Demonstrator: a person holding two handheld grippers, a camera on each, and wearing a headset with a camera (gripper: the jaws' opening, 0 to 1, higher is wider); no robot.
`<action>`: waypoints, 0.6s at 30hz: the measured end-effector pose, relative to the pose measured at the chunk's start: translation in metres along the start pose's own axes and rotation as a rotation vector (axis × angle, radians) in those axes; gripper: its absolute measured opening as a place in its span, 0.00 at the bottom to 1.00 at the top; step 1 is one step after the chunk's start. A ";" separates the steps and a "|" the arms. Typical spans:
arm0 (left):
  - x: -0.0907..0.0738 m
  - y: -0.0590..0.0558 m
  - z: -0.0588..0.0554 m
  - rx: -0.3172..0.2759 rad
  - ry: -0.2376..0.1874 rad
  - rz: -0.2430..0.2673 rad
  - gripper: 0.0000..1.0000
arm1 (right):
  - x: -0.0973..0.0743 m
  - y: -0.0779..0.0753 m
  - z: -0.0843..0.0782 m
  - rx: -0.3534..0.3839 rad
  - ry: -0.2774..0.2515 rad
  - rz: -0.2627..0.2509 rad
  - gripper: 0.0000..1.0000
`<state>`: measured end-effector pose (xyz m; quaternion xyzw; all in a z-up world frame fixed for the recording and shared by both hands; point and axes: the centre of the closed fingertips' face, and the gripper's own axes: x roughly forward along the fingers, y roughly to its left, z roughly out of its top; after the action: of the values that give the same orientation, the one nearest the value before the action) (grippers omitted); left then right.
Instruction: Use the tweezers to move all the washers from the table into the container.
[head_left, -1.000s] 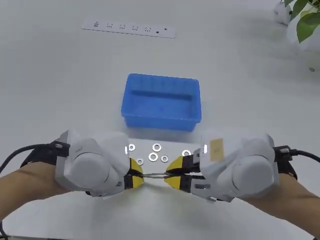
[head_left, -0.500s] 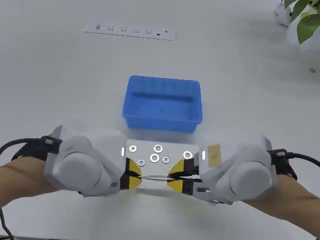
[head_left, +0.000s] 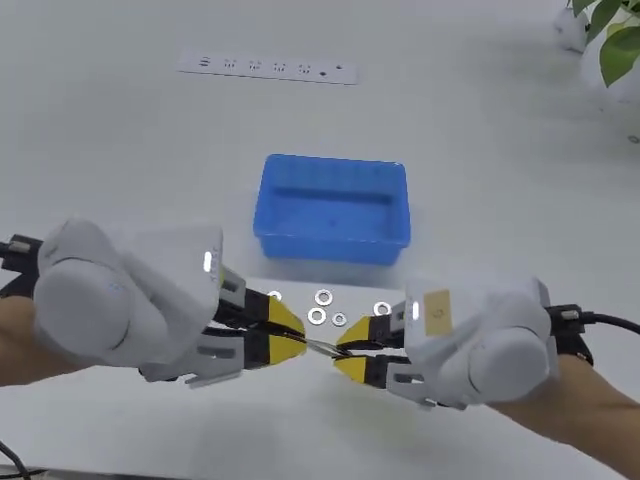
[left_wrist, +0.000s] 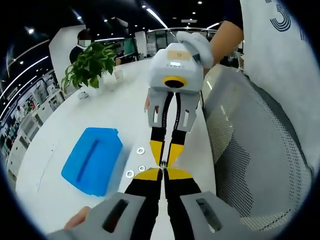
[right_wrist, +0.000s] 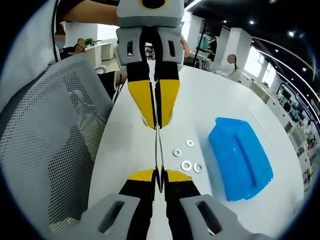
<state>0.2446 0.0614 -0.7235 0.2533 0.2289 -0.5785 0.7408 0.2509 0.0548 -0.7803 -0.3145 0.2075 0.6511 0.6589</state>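
Thin metal tweezers (head_left: 322, 348) hang just above the white table, between two grippers that face each other. My left gripper (head_left: 298, 345) is shut on one end and my right gripper (head_left: 345, 356) is shut on the other. In the right gripper view the tweezers (right_wrist: 158, 150) run from my own jaws up to the left gripper (right_wrist: 156, 125). Several steel washers (head_left: 317, 316) lie loose on the table just beyond the jaws. Behind them stands the blue container (head_left: 335, 205), also seen as the container (left_wrist: 92, 160) in the left gripper view.
A white power strip (head_left: 268, 68) lies at the far side of the table. A potted plant (head_left: 610, 40) is at the back right. A grey mesh chair (right_wrist: 50, 140) stands right behind the near table edge.
My left gripper has swung out to the left and tilted, showing more of its jaws. The two sets of jaw tips are closer together along the tweezers. The right gripper has barely moved.
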 end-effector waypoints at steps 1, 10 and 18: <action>0.001 0.000 0.000 0.006 0.002 0.002 0.06 | 0.001 0.000 0.000 -0.001 -0.002 -0.001 0.08; 0.014 0.000 0.019 -0.005 -0.054 0.007 0.06 | 0.004 -0.001 -0.001 0.029 -0.036 0.001 0.08; 0.024 -0.001 0.029 0.014 -0.077 -0.004 0.06 | -0.001 -0.002 -0.005 0.047 -0.043 0.001 0.08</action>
<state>0.2505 0.0255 -0.7166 0.2355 0.1965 -0.5908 0.7463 0.2538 0.0511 -0.7828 -0.2851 0.2087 0.6528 0.6701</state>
